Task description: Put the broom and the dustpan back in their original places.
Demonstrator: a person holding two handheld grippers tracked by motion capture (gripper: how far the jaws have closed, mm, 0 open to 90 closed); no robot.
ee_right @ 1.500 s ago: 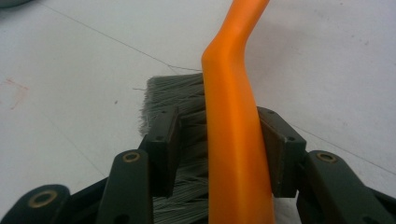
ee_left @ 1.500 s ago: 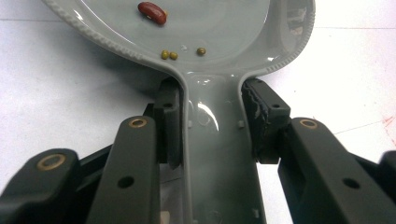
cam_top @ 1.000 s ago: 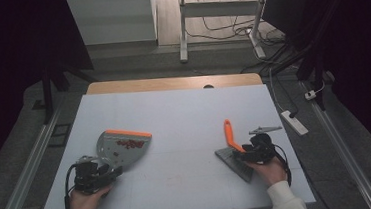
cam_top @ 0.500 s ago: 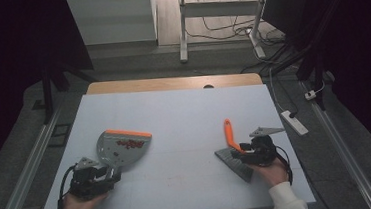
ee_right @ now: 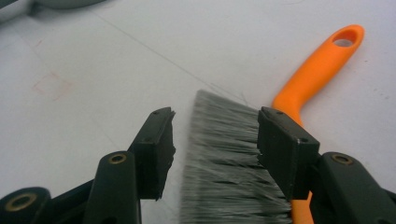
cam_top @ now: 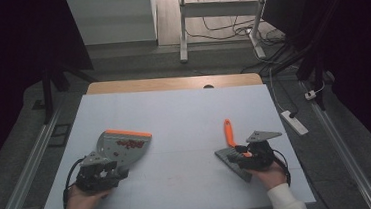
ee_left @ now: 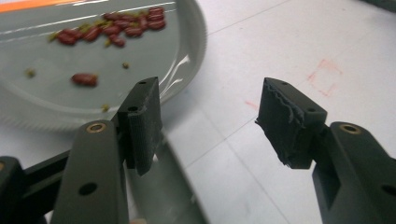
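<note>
Two hand-held grippers rest on a white table beside a dustpan and a brush.

In the high view, the left gripper (cam_top: 109, 173) sits at lower left, just below a grey dustpan (cam_top: 121, 147) with an orange edge; red marks inside the pan look like writing from above, but the left gripper view shows red beans (ee_left: 112, 28) and green bits. That gripper's jaws stand partly apart with the pan's handle between them, the pads not pressing on it. At lower right, the right gripper (cam_top: 240, 156) stands with jaws apart astride the brush (ee_right: 233, 158), grey bristles between them, orange handle running toward the upper right. No brand or label is readable.
</note>
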